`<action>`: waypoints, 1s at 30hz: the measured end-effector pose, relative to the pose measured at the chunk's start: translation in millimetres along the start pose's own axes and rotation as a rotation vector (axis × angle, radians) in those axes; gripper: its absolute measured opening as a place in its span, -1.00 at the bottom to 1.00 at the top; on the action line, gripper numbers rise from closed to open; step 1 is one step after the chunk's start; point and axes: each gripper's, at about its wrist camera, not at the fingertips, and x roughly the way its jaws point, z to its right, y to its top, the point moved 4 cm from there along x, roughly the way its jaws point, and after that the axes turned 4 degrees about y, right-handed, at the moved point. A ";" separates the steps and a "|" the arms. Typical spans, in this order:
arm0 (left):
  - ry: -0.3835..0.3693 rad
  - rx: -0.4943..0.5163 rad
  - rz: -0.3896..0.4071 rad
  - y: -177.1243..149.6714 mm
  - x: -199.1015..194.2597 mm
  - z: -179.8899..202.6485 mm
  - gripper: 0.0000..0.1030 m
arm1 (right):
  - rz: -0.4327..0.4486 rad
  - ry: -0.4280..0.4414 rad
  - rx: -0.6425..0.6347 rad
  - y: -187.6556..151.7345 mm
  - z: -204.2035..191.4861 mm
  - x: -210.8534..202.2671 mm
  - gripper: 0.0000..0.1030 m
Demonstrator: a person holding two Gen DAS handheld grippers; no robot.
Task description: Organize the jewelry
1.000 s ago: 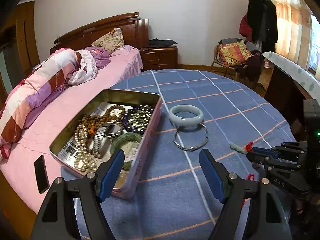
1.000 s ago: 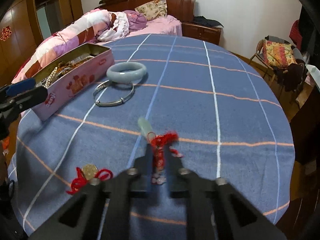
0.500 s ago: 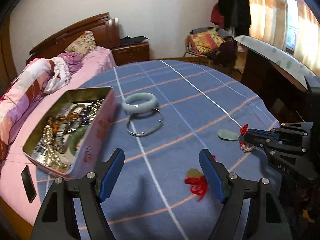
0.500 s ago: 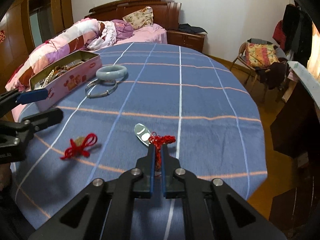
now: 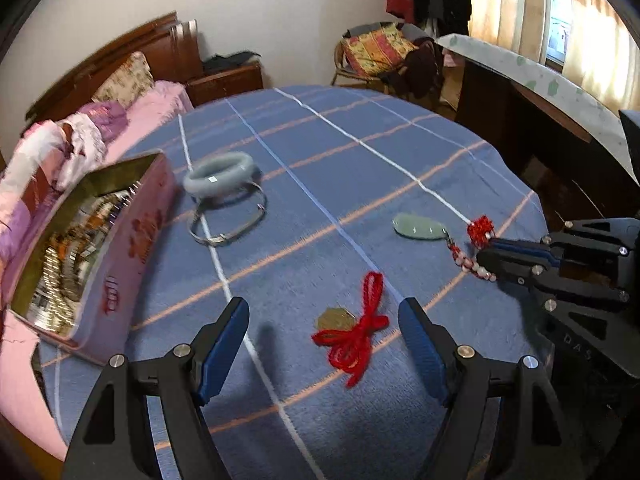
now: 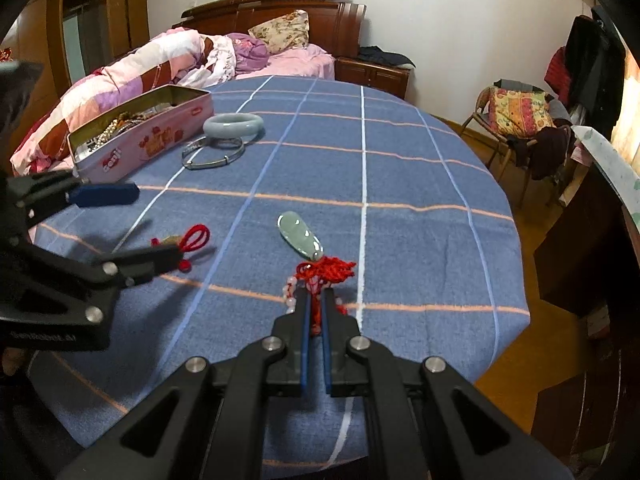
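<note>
The left hand-held gripper (image 5: 322, 344), jaws spread, straddles the red-corded charm (image 5: 354, 334) lying lengthwise ahead; the right hand-held gripper (image 6: 315, 300) pinches the jade pendant's cord (image 6: 320, 274).

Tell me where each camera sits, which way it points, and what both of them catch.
Left wrist: rides the left gripper, looking across the table toward the chair; its own open fingers show, and the right gripper at the right edge.
Right wrist: rides the right gripper, facing the bed; its fingers pinch the jade pendant's cord.
Shared: jade pendant, coin charm, bangle, tin.
</note>
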 end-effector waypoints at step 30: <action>-0.027 -0.139 0.163 33.1 -49.4 -62.0 -0.92 | 0.207 0.082 0.017 55.0 -15.4 -48.0 -0.90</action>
